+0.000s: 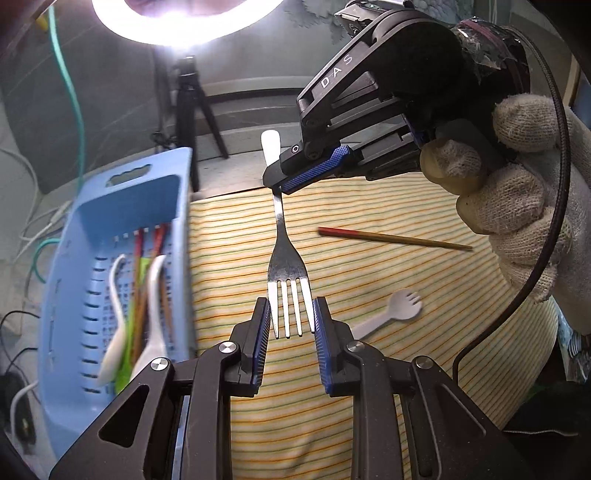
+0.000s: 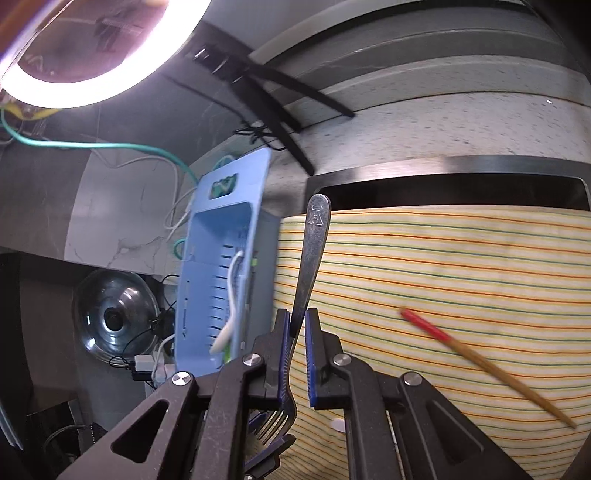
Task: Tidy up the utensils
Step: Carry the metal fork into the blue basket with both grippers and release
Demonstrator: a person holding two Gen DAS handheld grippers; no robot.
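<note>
Closest to me, my left gripper [image 1: 290, 317] has the metal fork [image 1: 287, 273] by its head: the blue pads sit against the outer tines on both sides, a grip across the prongs, with the fork off the striped cloth [image 1: 406, 295]. Up the handle, my right gripper [image 1: 284, 182] is clenched on the shaft; its own camera shows the stem running between nearly closed pads, handle tip up, tines down by the other claw. So the fork hangs in the air, pinched at both ends.

Below it on the cloth lies a white plastic spork [image 1: 397, 312], and further out a red-tipped chopstick [image 1: 391, 238], both still waiting, neither touched.

To my left stands the blue basket [image 1: 122, 236], already holding white spoons and chopsticks. The basket is blurred, so I cannot tell how its contents are sorted.

Beyond everything, a tripod and ring light [image 1: 184, 22] at the counter's back.

Risks, as I judge them: two claws on one rigid fork means any mismatch between my hands twists it, and the smooth tines could slide out of the left pads. If one side lets go while the fork is tilted, it swings on the other grip and may drop onto the spork or clip the basket wall instead of landing inside.
</note>
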